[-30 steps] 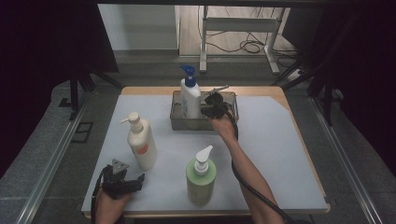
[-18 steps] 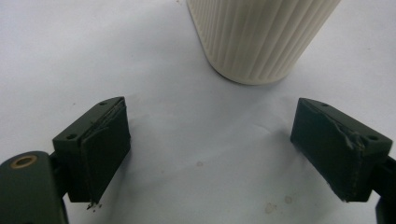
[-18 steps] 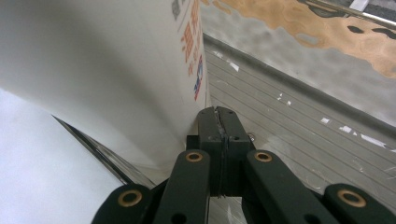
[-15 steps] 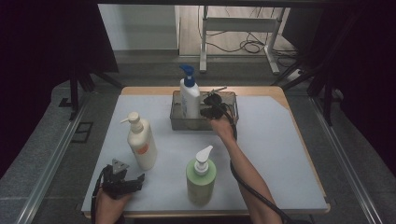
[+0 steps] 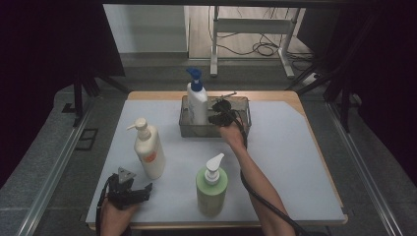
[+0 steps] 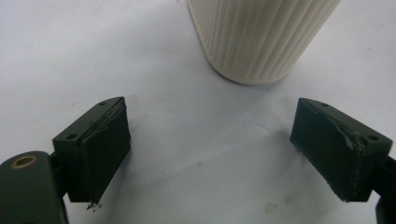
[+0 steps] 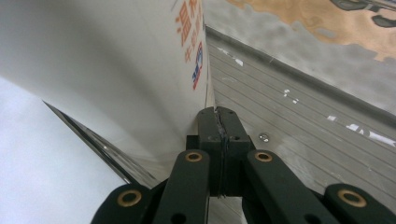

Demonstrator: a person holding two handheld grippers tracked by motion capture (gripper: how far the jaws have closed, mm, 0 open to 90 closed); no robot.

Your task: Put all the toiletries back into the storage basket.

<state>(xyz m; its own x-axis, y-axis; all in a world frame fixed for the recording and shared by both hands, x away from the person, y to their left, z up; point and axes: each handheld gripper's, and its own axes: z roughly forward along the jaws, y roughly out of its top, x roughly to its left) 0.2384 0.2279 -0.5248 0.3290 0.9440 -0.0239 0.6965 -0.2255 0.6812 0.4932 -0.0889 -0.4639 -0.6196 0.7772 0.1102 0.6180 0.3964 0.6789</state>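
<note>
A white bottle with a blue pump (image 5: pixel 196 101) stands upright in a metal wire tray (image 5: pixel 243 120) at the back of the table. My right gripper (image 5: pixel 219 114) is inside the tray just right of that bottle. In the right gripper view its jaws (image 7: pixel 219 128) are pressed together with nothing between them, close beside the bottle's printed wall (image 7: pixel 116 70). My left gripper (image 5: pixel 141 189) rests near the front left edge. It stands open (image 6: pixel 210 154) on the white mat, and the ribbed base of a cream pump bottle (image 6: pixel 261 37) lies a short way ahead of it.
The cream bottle with an orange label (image 5: pixel 149 150) stands at the left. A green bottle with a white pump (image 5: pixel 211 189) stands front centre beside my right forearm. The white mat (image 5: pixel 295 162) covers most of the wooden table. Dark floor and stands surround it.
</note>
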